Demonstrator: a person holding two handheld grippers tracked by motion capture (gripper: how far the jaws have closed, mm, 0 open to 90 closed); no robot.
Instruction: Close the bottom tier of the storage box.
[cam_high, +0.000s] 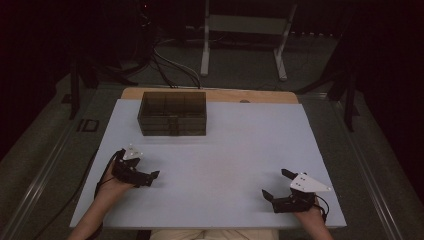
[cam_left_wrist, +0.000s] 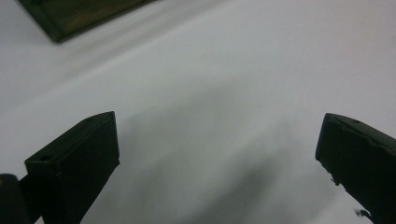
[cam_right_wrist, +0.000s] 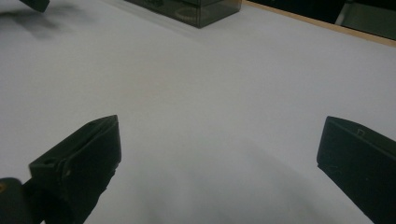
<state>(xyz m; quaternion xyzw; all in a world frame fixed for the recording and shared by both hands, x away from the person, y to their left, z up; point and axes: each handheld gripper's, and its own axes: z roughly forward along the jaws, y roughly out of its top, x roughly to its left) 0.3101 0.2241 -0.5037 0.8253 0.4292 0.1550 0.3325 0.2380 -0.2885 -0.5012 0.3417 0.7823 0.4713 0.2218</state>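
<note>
Both tools, left tool (cam_high: 134, 171) and right tool (cam_high: 289, 192), rest wide open and empty on the table (cam_high: 225, 165), apparently readied for the dark compartment box (cam_high: 172, 113).

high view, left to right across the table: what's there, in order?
left gripper, held low over the near left of the white table top → dark see-through compartment box at the far edge → right gripper at the near right. Both grippers open, holding nothing.

The left black two-jaw claw (cam_high: 150, 177) and the right black two-jaw claw (cam_high: 276, 186) each carry a pale three-cornered top plate and trail a thin black cable; each blocky jaw shows a small screw hole.
</note>
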